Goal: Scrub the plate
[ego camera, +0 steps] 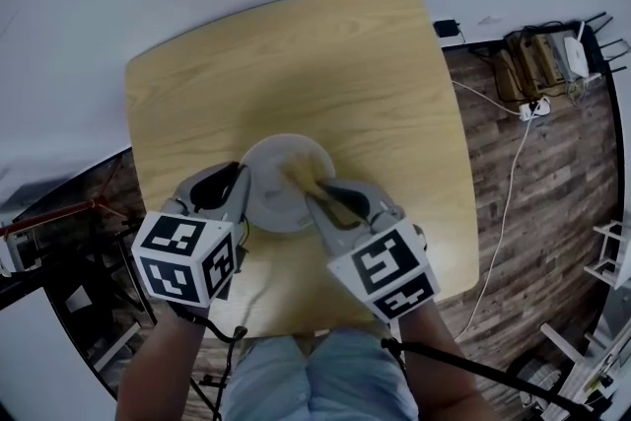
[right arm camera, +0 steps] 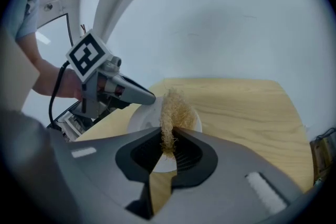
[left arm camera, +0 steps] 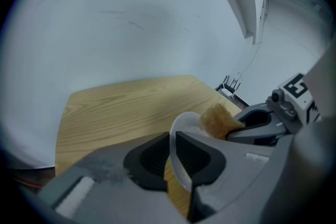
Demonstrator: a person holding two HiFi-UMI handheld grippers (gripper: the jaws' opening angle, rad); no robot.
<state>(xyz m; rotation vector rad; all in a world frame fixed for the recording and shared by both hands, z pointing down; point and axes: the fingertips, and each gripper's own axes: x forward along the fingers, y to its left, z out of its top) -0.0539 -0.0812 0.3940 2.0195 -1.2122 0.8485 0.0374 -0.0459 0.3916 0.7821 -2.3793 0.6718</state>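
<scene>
The left tool [left arm camera: 172,157] is pinched narrowly on the rim of the white plate [left arm camera: 182,124], one jaw on each face, holding it tilted up on edge. The right tool [right arm camera: 168,145] is closed tight on a straw-coloured fibrous scrubber [right arm camera: 173,110], whose loose tuft presses against the plate's face. In the head view both tools meet at the lower middle of the frame, the plate [ego camera: 268,180] between them above the near part of the pale wooden tabletop [ego camera: 296,64]. To the right of the frame lies a dark plank floor [ego camera: 552,242] with a white cable [ego camera: 507,212] trailing across it.
</scene>
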